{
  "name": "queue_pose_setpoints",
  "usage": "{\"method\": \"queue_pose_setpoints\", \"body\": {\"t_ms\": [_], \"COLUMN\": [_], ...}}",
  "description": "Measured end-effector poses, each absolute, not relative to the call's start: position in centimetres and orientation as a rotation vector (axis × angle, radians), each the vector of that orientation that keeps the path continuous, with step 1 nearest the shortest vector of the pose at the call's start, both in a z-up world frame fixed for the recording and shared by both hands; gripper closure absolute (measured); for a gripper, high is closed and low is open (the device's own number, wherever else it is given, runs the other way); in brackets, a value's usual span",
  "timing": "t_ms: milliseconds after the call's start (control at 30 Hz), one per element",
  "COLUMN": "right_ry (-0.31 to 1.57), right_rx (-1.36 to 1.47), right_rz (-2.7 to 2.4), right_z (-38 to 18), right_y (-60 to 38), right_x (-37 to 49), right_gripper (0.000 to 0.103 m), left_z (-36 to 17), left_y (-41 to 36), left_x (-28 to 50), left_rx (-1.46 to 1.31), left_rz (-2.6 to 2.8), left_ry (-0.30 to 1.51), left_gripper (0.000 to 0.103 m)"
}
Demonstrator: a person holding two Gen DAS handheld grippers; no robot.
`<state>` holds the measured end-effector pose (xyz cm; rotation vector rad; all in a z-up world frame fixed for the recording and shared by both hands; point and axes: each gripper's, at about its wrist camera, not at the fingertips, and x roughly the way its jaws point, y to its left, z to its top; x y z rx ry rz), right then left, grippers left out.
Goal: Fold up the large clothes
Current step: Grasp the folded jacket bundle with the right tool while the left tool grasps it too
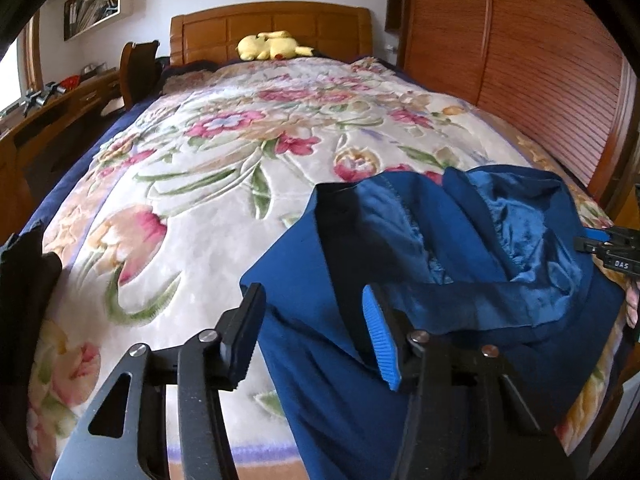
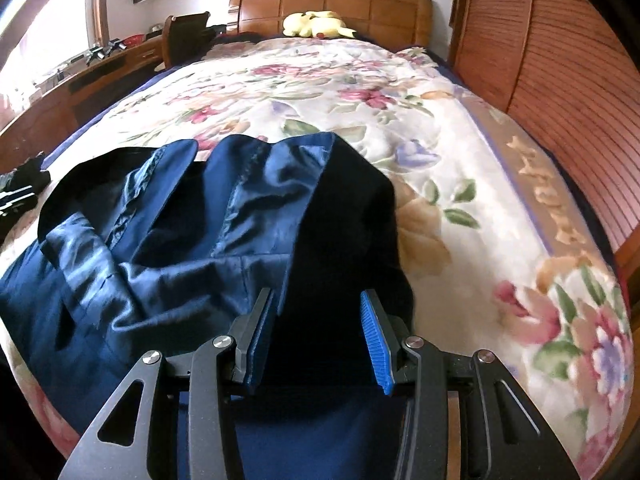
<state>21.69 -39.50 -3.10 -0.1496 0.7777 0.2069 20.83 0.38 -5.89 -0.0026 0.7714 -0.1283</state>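
Note:
A large blue jacket (image 1: 460,240) with shiny blue lining lies crumpled on the near part of the floral bedspread (image 1: 208,184). In the left wrist view my left gripper (image 1: 312,320) straddles the jacket's near left edge. Its jaws stand apart and the cloth lies flat between them, not pinched. In the right wrist view my right gripper (image 2: 318,320) is shut on a dark, bunched fold at the right side of the jacket (image 2: 180,232). That fold fills the gap between its pads. The right gripper (image 1: 612,248) also shows at the jacket's right edge in the left wrist view.
A yellow plush toy (image 1: 272,46) lies by the wooden headboard (image 1: 272,26). Slatted wardrobe doors (image 1: 520,60) line the bed's right side. A wooden desk (image 1: 60,108) and a chair (image 1: 138,68) stand on the left. Dark clothing (image 1: 28,272) lies at the bed's near left edge.

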Motion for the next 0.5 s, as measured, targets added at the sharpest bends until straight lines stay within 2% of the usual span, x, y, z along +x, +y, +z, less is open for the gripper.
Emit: {"method": "queue_pose_setpoints", "body": {"t_ms": [167, 200, 233, 267, 300, 333, 500], "right_ry": [0.793, 0.795, 0.794, 0.794, 0.792, 0.783, 0.732], "right_rx": [-0.155, -0.153, -0.152, -0.151, -0.153, -0.157, -0.154], "right_rz": [0.205, 0.210, 0.217, 0.233, 0.244, 0.251, 0.267], "right_z": [-4.2, -4.4, -4.5, -4.5, -4.5, -4.4, -3.2], "right_y": [-39.6, -39.7, -39.8, -39.8, -39.8, -39.9, -40.5], "right_x": [23.2, 23.3, 23.3, 23.4, 23.4, 23.5, 24.5], "right_gripper": [0.059, 0.067, 0.076, 0.090, 0.096, 0.098, 0.101], "left_z": [-7.1, -7.3, -7.5, -7.7, -7.7, -7.7, -5.7], "left_y": [0.2, 0.1, 0.0, -0.1, -0.1, -0.1, -0.4], "left_x": [21.7, 21.7, 21.8, 21.9, 22.0, 22.1, 23.0], "left_rx": [0.019, 0.023, 0.025, 0.027, 0.026, 0.026, 0.050], "left_rz": [-0.120, -0.126, -0.132, -0.136, -0.138, -0.138, -0.135], "left_ry": [0.824, 0.835, 0.843, 0.853, 0.860, 0.864, 0.809], "left_gripper": [0.065, 0.069, 0.078, 0.083, 0.093, 0.098, 0.102]}}
